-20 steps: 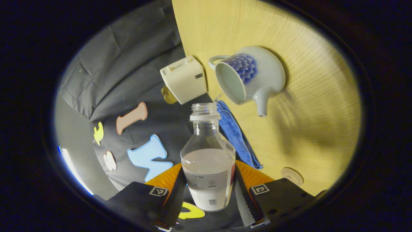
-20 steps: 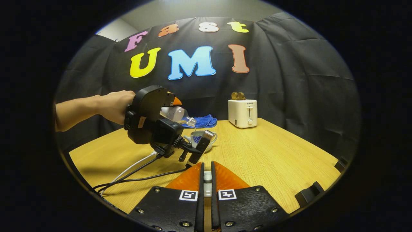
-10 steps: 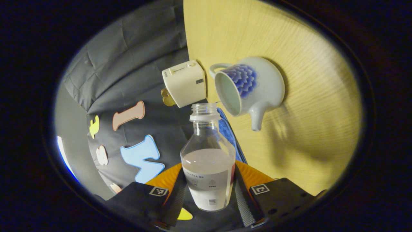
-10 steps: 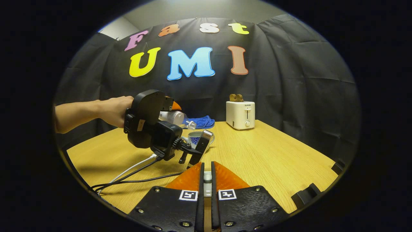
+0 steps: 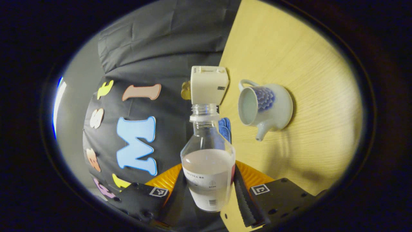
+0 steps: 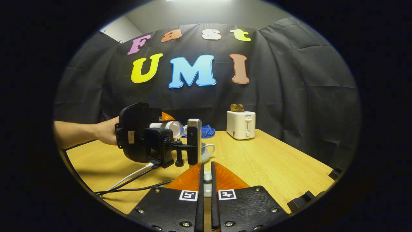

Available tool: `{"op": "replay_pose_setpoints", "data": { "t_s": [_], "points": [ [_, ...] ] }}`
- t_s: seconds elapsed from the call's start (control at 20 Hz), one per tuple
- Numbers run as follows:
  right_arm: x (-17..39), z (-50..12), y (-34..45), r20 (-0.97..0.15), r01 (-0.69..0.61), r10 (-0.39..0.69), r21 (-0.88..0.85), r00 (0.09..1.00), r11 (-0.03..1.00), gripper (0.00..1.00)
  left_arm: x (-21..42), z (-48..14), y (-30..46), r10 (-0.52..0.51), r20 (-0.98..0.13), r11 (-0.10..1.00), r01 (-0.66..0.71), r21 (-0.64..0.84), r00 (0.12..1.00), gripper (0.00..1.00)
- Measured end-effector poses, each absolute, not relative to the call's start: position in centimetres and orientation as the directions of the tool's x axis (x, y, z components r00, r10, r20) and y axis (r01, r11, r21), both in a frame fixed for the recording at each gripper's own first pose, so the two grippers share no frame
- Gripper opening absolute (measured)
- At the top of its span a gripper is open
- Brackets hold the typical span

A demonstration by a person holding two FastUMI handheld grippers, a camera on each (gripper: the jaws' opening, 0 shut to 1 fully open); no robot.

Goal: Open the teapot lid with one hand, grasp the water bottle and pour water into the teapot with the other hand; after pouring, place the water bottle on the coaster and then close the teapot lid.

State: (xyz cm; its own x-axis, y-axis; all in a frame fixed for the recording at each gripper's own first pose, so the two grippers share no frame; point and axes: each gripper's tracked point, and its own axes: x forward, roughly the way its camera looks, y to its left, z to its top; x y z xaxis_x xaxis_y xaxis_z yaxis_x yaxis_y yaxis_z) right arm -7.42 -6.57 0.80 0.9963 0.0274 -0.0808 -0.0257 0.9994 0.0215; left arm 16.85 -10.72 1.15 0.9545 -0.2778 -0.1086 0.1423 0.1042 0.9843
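Teapot (image 5: 268,104): white with blue flower pattern, standing lidless on the wooden table (image 5: 318,96), mouth open, spout toward the near edge; serves as landmark for all entries below. Water bottle (image 5: 207,167): clear, uncapped, roughly half full, clamped at its lower body between both fingers of the left gripper (image 5: 208,193); tilted close to level, its neck drawn off to one side of the teapot mouth, no stream visible. In the right gripper view the bottle (image 6: 170,127) lies nearly horizontal just above and left of the teapot (image 6: 206,151). Right gripper (image 6: 207,183): fingers pinched narrow on a small pale object, probably the lid knob, though too little shows to be sure; held well in front of the teapot. Toaster (image 5: 209,85): behind the teapot at the table's far edge. Blue cloth (image 5: 225,129): beside the teapot, near the toaster. Status, judged: lid off, pouring apparently finished. Outstanding: stand bottle on coaster, not located in these views; replace lid.
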Motion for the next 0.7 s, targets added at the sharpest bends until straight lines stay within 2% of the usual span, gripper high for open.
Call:
{"op": "replay_pose_setpoints", "data": {
  "t_s": [0.25,0.45,0.5,0.6,0.7],
  "points": [
    [-5.1,2.3,-5.6,-0.047,-0.057,0.058,0.02,0.997,0.998,0.09,16.1,3.2,-6.1,-0.249,-0.044,0.465,0.159,0.871,0.968,0.86],
    [-2.7,2.8,-4.7,-0.033,-0.073,0.073,0.019,0.997,0.997,0.09,15.6,4.5,-1.8,-0.227,-0.006,0.739,0.176,0.65,0.974,0.86],
    [-2.3,2.7,-4.5,-0.033,-0.077,0.077,0.018,0.996,0.997,0.09,15.3,5.3,-0.7,-0.218,0.034,0.798,0.158,0.581,0.975,0.85],
    [-1.6,2.3,-4.2,-0.042,-0.079,0.08,0.004,0.996,0.997,0.09,15.3,6.1,1.0,-0.213,0.081,0.89,0.159,0.427,0.974,0.85],
    [-1.3,2.0,-4.2,-0.049,-0.078,0.078,-0.001,0.996,0.997,0.09,16.0,6.2,2.3,-0.221,0.079,0.94,0.191,0.282,0.972,0.85]
  ]
}}
